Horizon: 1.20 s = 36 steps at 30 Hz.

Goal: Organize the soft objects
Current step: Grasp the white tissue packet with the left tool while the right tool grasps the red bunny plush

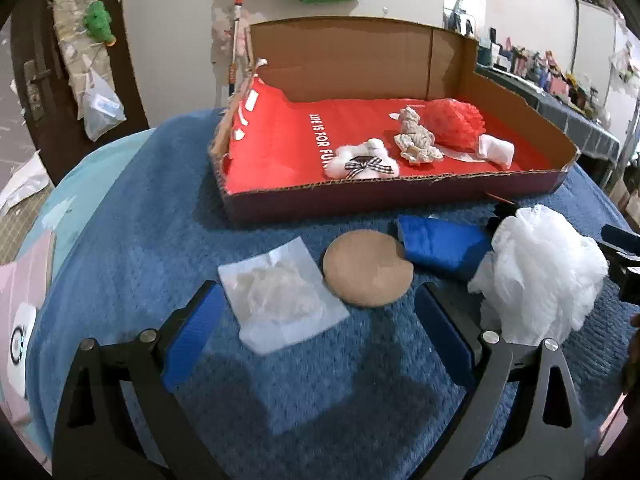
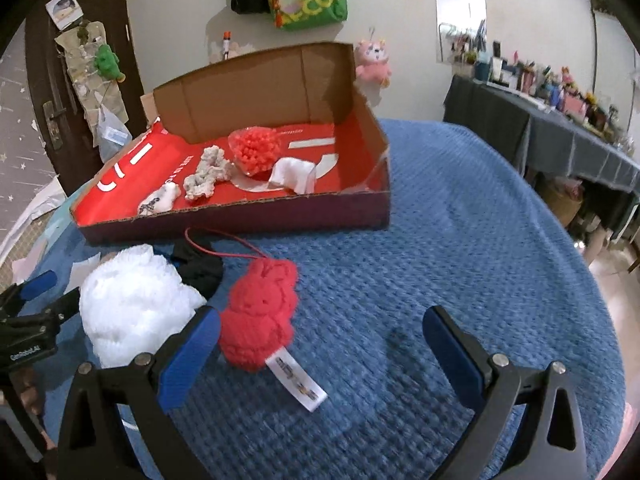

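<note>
On the blue blanket (image 1: 132,240), the left tool (image 1: 316,316) hovers with its blue pads spread wide and holding nothing. A clear packet of white fluff (image 1: 280,296) lies between those pads, nearer the left one, with a round tan pad (image 1: 366,268) just beyond to its right. A folded blue cloth (image 1: 440,244) and white mesh puff (image 1: 540,272) lie further right. The right tool (image 2: 320,344) is also spread and empty; a red knitted toy (image 2: 260,312) touches its left pad, long axis pointing away toward the cardboard tray (image 2: 240,220). Open blanket lies right. The tray's low front wall faces both tools, so each looks well placed.
</note>
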Available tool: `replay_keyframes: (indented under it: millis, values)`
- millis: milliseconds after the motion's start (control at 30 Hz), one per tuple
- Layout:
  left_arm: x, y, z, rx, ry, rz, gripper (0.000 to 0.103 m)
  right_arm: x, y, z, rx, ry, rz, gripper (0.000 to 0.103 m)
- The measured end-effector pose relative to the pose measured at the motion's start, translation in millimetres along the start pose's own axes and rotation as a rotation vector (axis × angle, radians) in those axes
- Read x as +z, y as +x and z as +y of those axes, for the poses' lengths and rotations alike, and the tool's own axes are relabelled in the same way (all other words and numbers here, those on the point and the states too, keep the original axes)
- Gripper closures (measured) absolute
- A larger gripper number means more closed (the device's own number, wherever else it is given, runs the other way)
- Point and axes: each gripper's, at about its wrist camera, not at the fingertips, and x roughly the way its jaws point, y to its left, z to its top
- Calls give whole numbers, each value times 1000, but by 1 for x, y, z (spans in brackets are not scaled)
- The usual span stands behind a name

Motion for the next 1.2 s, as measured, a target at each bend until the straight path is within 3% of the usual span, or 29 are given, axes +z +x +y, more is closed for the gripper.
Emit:
replay_keyframes:
  millis: [267, 500, 733, 900, 1000, 1200]
  values:
    - [10, 20, 5, -34, -3, 57, 6, 6, 16, 13, -16, -49, 48, 0]
    - [17, 13, 8, -81, 50, 26, 6, 9, 23, 15, -8, -56, 68, 3]
    - [3, 16, 35, -78, -1, 81, 6, 8, 26, 9, 18, -22, 80, 3]
    - [-1, 20, 34, -79, -1, 95, 6, 8, 29, 8, 24, -18, 86, 3]
    - [-3, 24, 33, -49, 28, 109, 6, 8, 30, 9, 21, -23, 92, 3]
    - [-5, 20, 55, -5, -10, 113, 6, 7, 30, 7, 27, -9, 95, 3]
